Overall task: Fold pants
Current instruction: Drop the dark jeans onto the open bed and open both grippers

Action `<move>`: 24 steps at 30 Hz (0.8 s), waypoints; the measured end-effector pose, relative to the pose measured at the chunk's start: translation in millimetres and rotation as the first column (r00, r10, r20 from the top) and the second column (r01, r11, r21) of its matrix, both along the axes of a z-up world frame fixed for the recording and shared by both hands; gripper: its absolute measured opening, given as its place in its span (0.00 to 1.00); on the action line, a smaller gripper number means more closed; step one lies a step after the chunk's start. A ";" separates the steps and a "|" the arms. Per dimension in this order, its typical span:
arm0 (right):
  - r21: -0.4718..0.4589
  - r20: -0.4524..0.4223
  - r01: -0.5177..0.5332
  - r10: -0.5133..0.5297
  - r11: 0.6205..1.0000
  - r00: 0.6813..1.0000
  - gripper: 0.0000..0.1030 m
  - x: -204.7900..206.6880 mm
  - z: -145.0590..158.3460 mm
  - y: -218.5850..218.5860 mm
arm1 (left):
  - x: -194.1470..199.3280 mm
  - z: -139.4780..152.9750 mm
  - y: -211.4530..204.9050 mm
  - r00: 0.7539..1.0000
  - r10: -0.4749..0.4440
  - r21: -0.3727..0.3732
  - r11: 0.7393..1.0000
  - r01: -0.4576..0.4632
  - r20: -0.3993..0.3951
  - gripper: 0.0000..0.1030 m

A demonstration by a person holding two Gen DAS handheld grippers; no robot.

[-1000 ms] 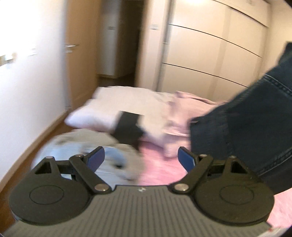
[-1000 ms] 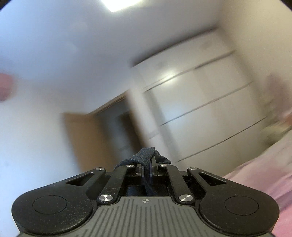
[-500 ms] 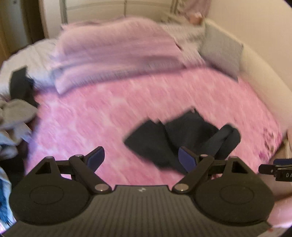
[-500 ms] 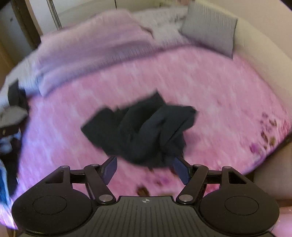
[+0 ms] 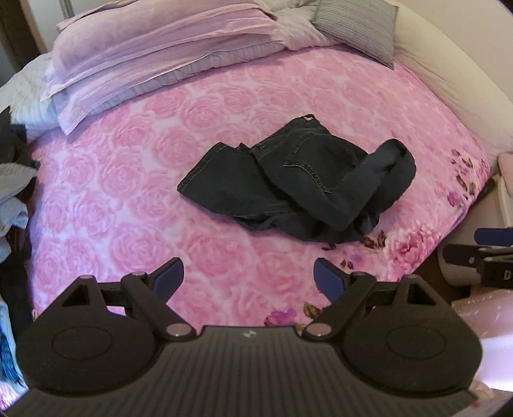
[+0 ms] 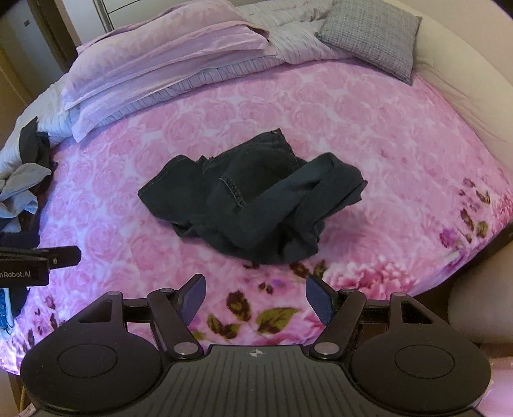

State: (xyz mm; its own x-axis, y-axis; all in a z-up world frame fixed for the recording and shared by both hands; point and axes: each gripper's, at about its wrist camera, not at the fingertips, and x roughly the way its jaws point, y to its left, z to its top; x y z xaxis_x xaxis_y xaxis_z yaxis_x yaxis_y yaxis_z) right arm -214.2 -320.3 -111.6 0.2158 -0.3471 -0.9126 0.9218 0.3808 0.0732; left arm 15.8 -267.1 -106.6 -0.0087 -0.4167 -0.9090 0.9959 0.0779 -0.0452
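Note:
A pair of black pants [image 5: 288, 186] lies in a crumpled heap in the middle of the pink rose bedspread [image 5: 112, 192], one leg looped over the top. My left gripper [image 5: 248, 272] hangs open above the near part of the bed, short of the pants, with nothing between its fingers. In the right wrist view the same pants [image 6: 250, 199] lie just beyond my right gripper [image 6: 255, 288], which is open and empty too. Each gripper shows at the edge of the other's view: the right gripper [image 5: 481, 253] and the left gripper [image 6: 38, 256].
A folded lilac duvet [image 5: 144, 54] and a grey cushion [image 5: 356, 25] lie at the far end of the bed. Loose clothes [image 5: 12, 186] are piled at the left edge. A cream padded bed frame [image 5: 449, 64] curves along the right side.
Both grippers swung down from facing the room to looking at the bed. The right gripper, shut on dark cloth a second ago, has opened, and the pants now lie on the bedspread.

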 end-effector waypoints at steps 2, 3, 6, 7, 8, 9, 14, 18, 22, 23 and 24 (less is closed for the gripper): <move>0.004 -0.009 0.011 -0.011 1.000 1.000 0.64 6.1 -3.7 6.4 | 2.1 -1.3 2.0 1.000 -0.024 0.004 1.000 0.024 0.006 0.83; 0.006 -0.011 0.014 -0.014 1.000 1.000 0.64 9.1 -6.5 8.5 | 3.3 -2.3 3.3 0.999 -0.038 0.006 0.999 0.038 0.007 0.83; 0.007 -0.023 0.023 -0.023 1.000 0.999 0.64 20.3 -14.2 17.7 | 7.6 -5.8 5.6 0.997 -0.076 0.008 0.997 0.076 0.015 0.83; 0.007 -0.028 0.023 -0.023 1.000 0.999 0.64 23.4 -16.8 20.4 | 9.2 -7.3 6.6 0.996 -0.084 0.008 0.996 0.084 0.019 0.83; 0.007 -0.032 0.023 -0.023 1.000 0.999 0.64 26.2 -18.7 22.8 | 10.4 -8.6 7.6 0.996 -0.091 0.009 0.996 0.091 0.023 0.83; 0.007 -0.033 0.022 -0.022 1.000 0.999 0.64 28.2 -20.7 25.1 | 11.4 -10.1 8.5 0.995 -0.096 0.010 0.995 0.096 0.024 0.83; 0.003 -0.039 0.011 -0.011 1.000 0.999 0.64 32.1 -22.5 25.9 | 9.0 -13.5 10.2 0.994 -0.107 0.025 0.994 0.106 0.022 0.83; -0.007 -0.040 -0.014 0.014 1.000 0.999 0.64 27.3 -22.6 14.1 | 1.8 -14.3 3.8 0.996 -0.090 0.031 0.996 0.089 0.024 0.83; -0.014 -0.048 -0.079 0.078 0.997 0.996 0.64 20.2 -32.1 -10.4 | -4.6 -27.3 -11.2 1.000 -0.012 0.038 0.999 0.011 0.022 0.83; -0.019 -0.057 -0.102 0.101 0.995 0.993 0.64 18.4 -36.7 -19.8 | -4.8 -32.6 -14.5 1.000 0.020 0.039 0.999 -0.021 0.023 0.83; -0.019 -0.070 -0.127 0.125 0.992 0.990 0.64 17.5 -41.3 -28.0 | -4.2 -38.7 -17.5 0.998 0.062 0.044 0.997 -0.063 0.026 0.83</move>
